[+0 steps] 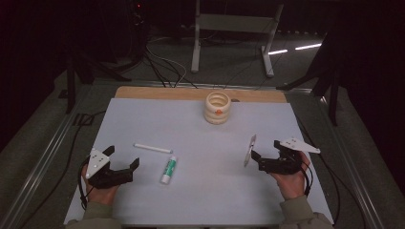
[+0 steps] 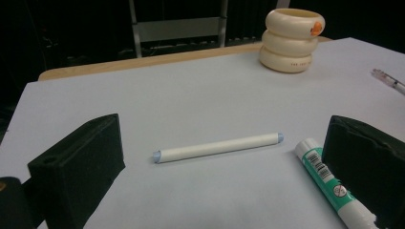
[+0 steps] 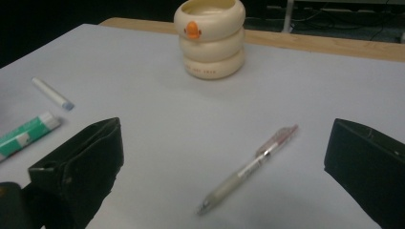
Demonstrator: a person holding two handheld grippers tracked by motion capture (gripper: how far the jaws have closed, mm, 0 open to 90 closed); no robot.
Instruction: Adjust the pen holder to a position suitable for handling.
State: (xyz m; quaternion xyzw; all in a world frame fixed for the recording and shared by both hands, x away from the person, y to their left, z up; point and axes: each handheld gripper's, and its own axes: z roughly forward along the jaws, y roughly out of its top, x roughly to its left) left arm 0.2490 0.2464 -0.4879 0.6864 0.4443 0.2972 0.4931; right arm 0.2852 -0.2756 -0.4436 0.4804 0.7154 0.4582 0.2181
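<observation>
A white marker [image 1: 152, 148] [image 2: 217, 147] lies on the white sheet, with a green-and-white glue stick [image 1: 168, 170] [image 2: 329, 181] just to its right. My left gripper [image 1: 122, 157] [image 2: 223, 164] rests open near the front left, the marker lying ahead between its jaws and the glue stick beside the right jaw. A clear pen [image 1: 250, 150] [image 3: 250, 169] lies in front of my right gripper [image 1: 265, 150] [image 3: 224, 160], which is open and holds nothing. A cream ringed cup [image 1: 217, 108] [image 2: 291, 40] [image 3: 210, 38] with an orange mark stands upright at the back middle.
The white sheet [image 1: 200, 200] covers a wooden table whose edge [image 1: 162, 92] shows at the back. Cables and a metal stand [image 1: 234, 33] are on the dark floor beyond. Metal rails run along both sides of the table.
</observation>
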